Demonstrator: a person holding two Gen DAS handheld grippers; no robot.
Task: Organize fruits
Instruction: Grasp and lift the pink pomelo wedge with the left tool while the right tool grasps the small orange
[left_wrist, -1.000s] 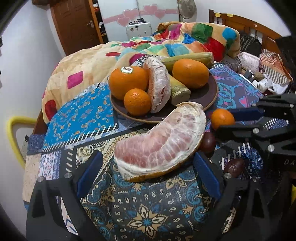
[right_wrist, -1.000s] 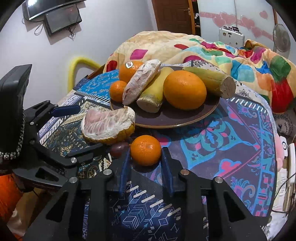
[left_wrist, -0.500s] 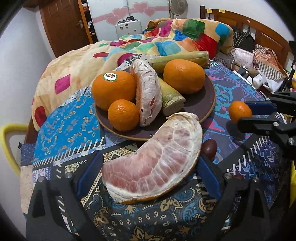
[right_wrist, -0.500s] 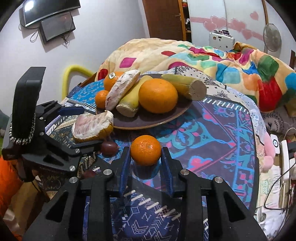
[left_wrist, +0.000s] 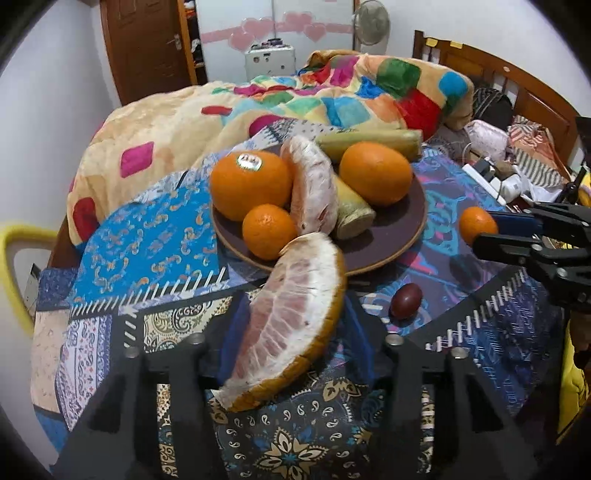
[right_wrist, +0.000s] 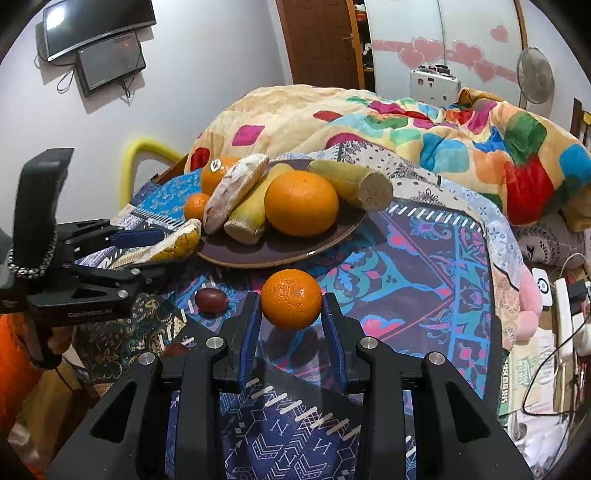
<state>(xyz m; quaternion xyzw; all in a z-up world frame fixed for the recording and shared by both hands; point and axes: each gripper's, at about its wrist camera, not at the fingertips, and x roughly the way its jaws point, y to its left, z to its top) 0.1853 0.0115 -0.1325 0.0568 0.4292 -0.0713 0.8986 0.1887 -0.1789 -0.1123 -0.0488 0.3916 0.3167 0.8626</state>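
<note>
My left gripper (left_wrist: 295, 321) is shut on a peeled pomelo wedge (left_wrist: 291, 314) and holds it tilted, its tip at the near rim of the brown plate (left_wrist: 399, 229). The plate carries two big oranges (left_wrist: 251, 184), a small orange (left_wrist: 267, 230), another pomelo wedge (left_wrist: 314, 192) and two sugarcane pieces (left_wrist: 369, 142). My right gripper (right_wrist: 291, 317) is shut on a small orange (right_wrist: 291, 299), lifted above the cloth in front of the plate (right_wrist: 280, 251). That orange also shows in the left wrist view (left_wrist: 477, 226).
A dark red round fruit (left_wrist: 405, 301) lies on the patterned cloth between the grippers; it also shows in the right wrist view (right_wrist: 211, 301), with another one (right_wrist: 176, 349) nearer. A colourful quilt (left_wrist: 332, 96) lies behind the plate. Chargers and cables (right_wrist: 565, 314) lie at the right.
My left gripper has closed in on the pomelo wedge, lifted and turned it more upright, toward the plate. My right gripper has lifted the small orange and drawn back from the plate.
</note>
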